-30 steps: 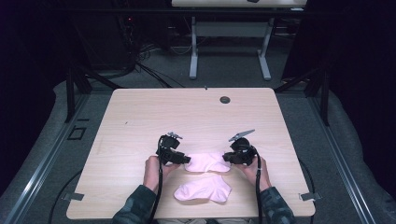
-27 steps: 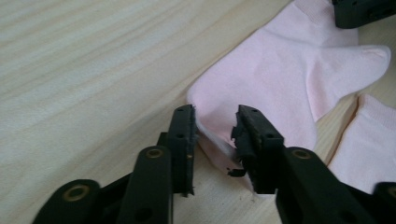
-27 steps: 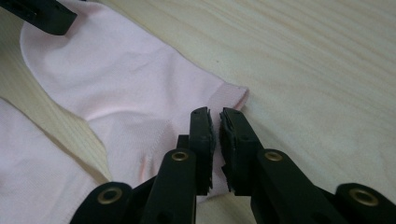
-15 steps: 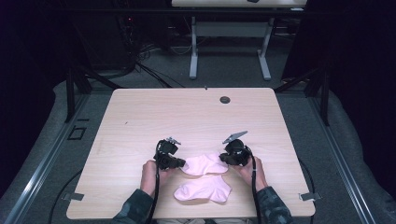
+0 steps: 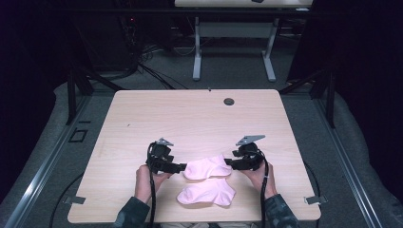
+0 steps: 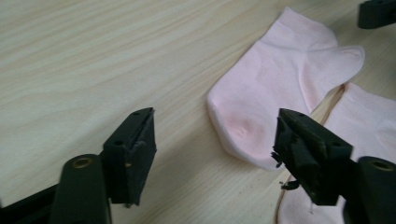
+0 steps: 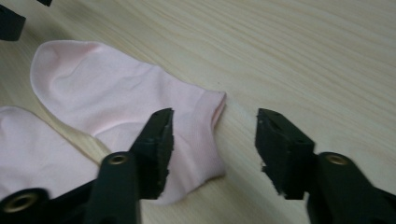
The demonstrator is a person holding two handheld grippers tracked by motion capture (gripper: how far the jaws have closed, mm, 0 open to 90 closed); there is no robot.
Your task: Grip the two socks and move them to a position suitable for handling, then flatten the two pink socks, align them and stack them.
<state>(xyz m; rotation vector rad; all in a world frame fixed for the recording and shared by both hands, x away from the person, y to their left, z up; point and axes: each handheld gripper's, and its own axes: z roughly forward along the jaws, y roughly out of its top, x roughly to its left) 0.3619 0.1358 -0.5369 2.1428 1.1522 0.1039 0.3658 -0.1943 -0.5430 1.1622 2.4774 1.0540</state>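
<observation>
Between our two grippers lies the upper pink sock (image 5: 205, 167), flat on the wooden table (image 5: 190, 118), its toe end toward the left gripper (image 5: 180, 167) and its cuff toward the right gripper (image 5: 229, 163). We hold one tool in each hand, and both point inward at that sock from opposite ends.

Our left gripper's jaws have just been opening and now stand well apart. From the left gripper view, the rounded toe of the sock (image 6: 280, 88) sits just ahead of the gap, nearer the right-hand finger (image 6: 306, 149) than the other; nothing is pinched between them, and bare wood shows in the space.

Our right gripper's jaws have likewise just been opening and stand apart. From the right gripper view, the cuff edge of the sock (image 7: 130, 102) lies just ahead of the left-hand finger (image 7: 156, 149) and partly under it, while the other finger hangs over bare table. The cloth is released, not clamped.

Just beside the first sock, on the side nearer to us, the second pink sock (image 5: 207, 192) lies flat; their edges come very close, and we cannot tell whether they touch. It sits below and behind both sets of fingertips.
</observation>
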